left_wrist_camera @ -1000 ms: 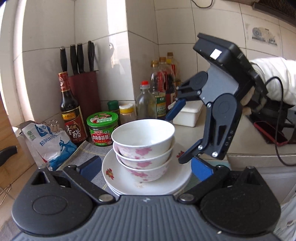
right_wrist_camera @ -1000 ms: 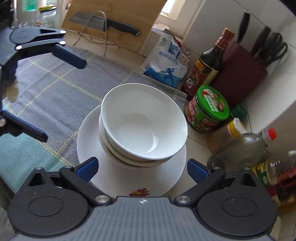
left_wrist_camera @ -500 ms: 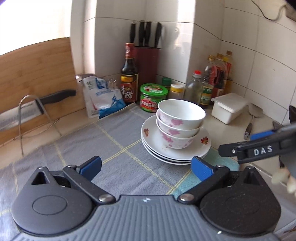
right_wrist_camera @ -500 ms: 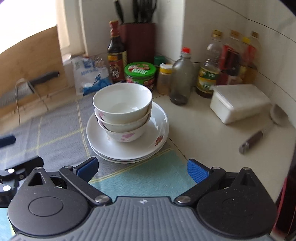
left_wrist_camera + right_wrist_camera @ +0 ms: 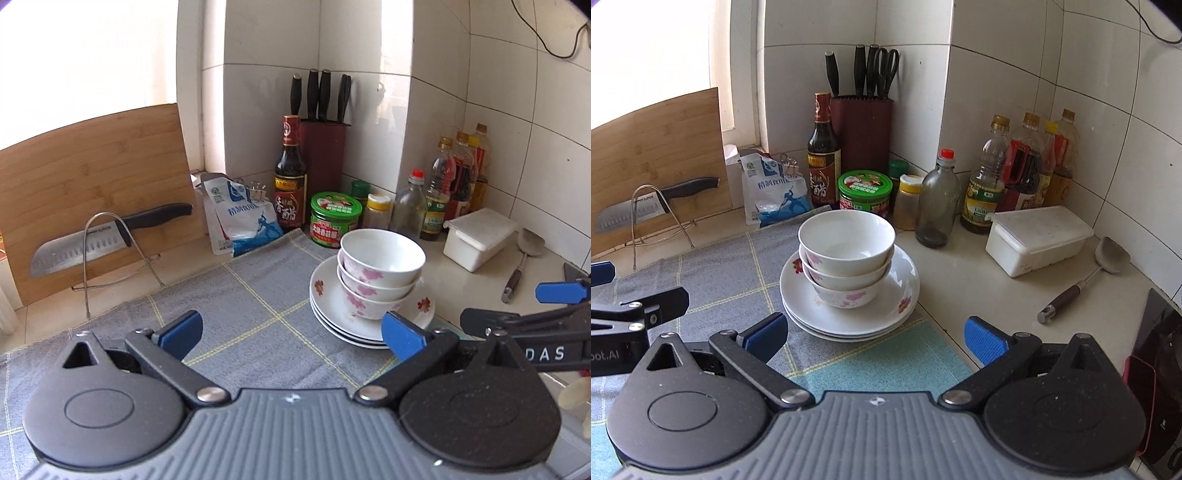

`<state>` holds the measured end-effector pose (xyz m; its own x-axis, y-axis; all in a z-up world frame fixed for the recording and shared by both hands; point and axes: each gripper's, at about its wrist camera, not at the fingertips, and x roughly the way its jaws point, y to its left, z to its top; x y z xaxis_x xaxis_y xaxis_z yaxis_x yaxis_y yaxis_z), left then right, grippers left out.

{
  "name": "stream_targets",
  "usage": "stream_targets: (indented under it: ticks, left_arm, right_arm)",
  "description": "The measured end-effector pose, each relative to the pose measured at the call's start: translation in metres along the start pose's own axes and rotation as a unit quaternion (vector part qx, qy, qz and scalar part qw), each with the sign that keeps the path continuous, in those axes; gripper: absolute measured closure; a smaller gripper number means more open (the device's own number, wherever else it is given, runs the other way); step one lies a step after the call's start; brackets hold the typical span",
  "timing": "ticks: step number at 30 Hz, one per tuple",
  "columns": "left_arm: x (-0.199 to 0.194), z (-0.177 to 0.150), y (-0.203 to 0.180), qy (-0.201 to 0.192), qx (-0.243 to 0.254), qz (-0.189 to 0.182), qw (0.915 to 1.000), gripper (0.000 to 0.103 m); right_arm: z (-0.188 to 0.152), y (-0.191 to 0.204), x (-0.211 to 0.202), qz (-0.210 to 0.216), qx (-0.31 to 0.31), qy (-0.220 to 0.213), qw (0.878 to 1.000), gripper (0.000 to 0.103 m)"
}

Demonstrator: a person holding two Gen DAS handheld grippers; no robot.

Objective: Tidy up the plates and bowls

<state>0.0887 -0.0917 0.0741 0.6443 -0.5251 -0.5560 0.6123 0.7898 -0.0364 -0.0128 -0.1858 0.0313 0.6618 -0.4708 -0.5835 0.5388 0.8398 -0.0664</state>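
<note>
Three white bowls with pink flowers (image 5: 380, 273) (image 5: 846, 254) are nested on a stack of white plates (image 5: 325, 299) (image 5: 905, 291), which rests at the right edge of a grey checked cloth (image 5: 240, 295) (image 5: 713, 277). My left gripper (image 5: 291, 334) is open, pulled back toward the near edge, left of the stack. My right gripper (image 5: 873, 336) is also open, just in front of the stack, with nothing between its fingers. Each gripper shows at the side of the other's view.
Against the tiled wall stand a knife block (image 5: 862, 129), a dark bottle (image 5: 823, 155), a green-lidded jar (image 5: 864, 194), a salt bag (image 5: 243, 221) and several oil bottles (image 5: 1023, 166). A white lidded box (image 5: 1038, 238) and a spoon (image 5: 1086, 277) lie right; a cleaver on a rack (image 5: 96, 243) left.
Both grippers have drawn back and up from the bowl stack, which now looks smaller and farther away. The stack has stayed put. Both remain open.
</note>
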Motion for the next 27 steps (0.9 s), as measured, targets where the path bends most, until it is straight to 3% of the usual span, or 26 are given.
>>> stream_targets:
  ticks: [27]
  left_arm:
    - [0.0003, 0.0094, -0.0097, -0.009, 0.01, 0.012, 0.9998, 0.001]
  right_arm:
    - [0.0081, -0.0024, 0.0028, 0.004, 0.004, -0.006, 1.0, 0.0]
